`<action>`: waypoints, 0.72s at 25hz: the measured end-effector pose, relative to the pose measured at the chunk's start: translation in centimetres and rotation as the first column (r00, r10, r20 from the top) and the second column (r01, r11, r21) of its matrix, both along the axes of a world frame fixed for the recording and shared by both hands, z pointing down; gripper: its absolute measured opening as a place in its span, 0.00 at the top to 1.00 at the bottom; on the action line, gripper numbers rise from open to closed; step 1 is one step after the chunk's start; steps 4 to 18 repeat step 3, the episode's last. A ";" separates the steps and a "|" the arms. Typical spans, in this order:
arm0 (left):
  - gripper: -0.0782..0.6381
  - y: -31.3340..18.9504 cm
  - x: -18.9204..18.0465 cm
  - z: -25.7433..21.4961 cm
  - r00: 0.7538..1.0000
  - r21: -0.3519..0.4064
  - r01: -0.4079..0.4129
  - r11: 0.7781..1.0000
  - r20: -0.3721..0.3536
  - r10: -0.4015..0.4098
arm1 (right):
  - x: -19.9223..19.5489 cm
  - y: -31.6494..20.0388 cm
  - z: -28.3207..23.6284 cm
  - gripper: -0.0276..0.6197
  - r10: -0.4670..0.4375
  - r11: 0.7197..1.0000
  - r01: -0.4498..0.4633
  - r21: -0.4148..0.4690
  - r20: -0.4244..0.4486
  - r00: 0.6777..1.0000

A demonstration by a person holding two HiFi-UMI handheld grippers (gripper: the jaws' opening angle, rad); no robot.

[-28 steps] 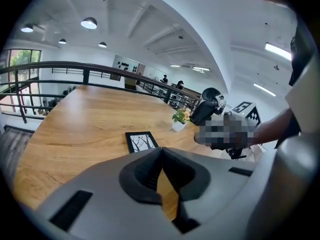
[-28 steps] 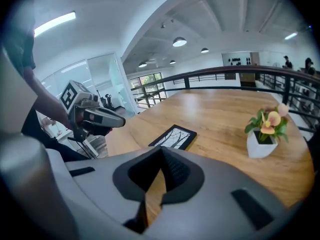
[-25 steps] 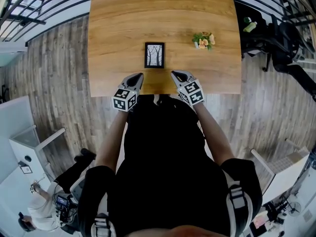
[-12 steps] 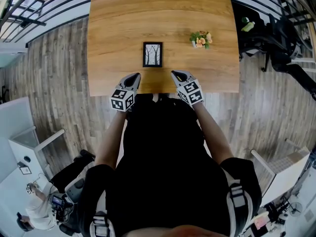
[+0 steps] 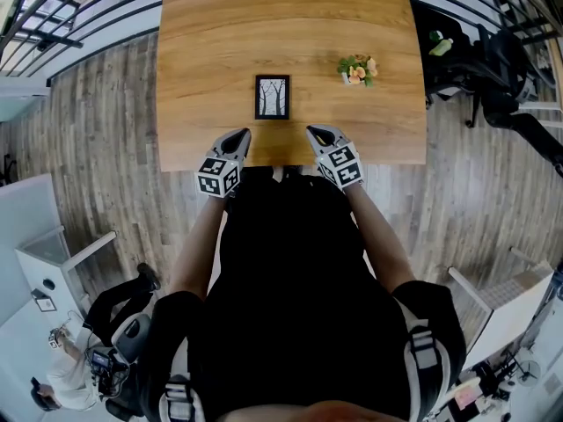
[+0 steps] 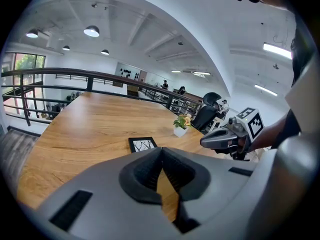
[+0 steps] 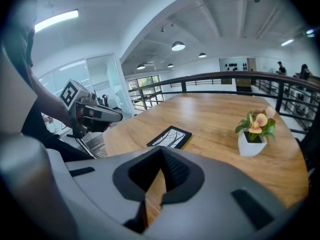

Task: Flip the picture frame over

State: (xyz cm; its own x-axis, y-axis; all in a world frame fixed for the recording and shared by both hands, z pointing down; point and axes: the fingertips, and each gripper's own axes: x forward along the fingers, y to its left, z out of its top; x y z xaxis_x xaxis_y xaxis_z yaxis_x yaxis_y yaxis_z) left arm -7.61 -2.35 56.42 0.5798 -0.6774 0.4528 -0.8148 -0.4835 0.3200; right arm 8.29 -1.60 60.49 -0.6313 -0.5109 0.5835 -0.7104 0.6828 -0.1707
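Observation:
A small black picture frame (image 5: 273,97) lies flat and face up on the wooden table (image 5: 211,51), showing a drawing of bare trees; it also appears as the frame (image 6: 143,144) and the frame (image 7: 170,137). My left gripper (image 5: 240,135) hovers over the table's near edge, below and left of the frame, shut and empty. My right gripper (image 5: 315,132) is over the same edge, below and right of the frame, also shut and empty. Neither touches the frame. From the left gripper view I see the right gripper (image 6: 207,142); from the right gripper view, the left gripper (image 7: 116,116).
A small white pot with orange flowers (image 5: 356,69) stands on the table right of the frame, also seen as the pot (image 7: 252,144). Wood-plank floor surrounds the table; black office chairs (image 5: 493,69) stand at the right, and a railing (image 5: 53,25) runs at the upper left.
None of note: both grippers hold their places near the table's front edge and the frame lies where it was; only the head view has shifted slightly.

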 end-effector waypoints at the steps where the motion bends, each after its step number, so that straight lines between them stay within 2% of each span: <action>1: 0.86 0.1 0.0 0.0 1.000 0.000 -0.001 1.000 0.000 0.001 | 0.0 0.1 0.0 0.95 0.001 1.000 -0.001 0.001 0.001 1.000; 18: 0.86 0.3 0.0 0.0 1.000 -0.001 -0.003 1.000 0.001 0.003 | -0.1 0.3 0.0 0.95 0.003 1.000 -0.003 0.002 0.001 1.000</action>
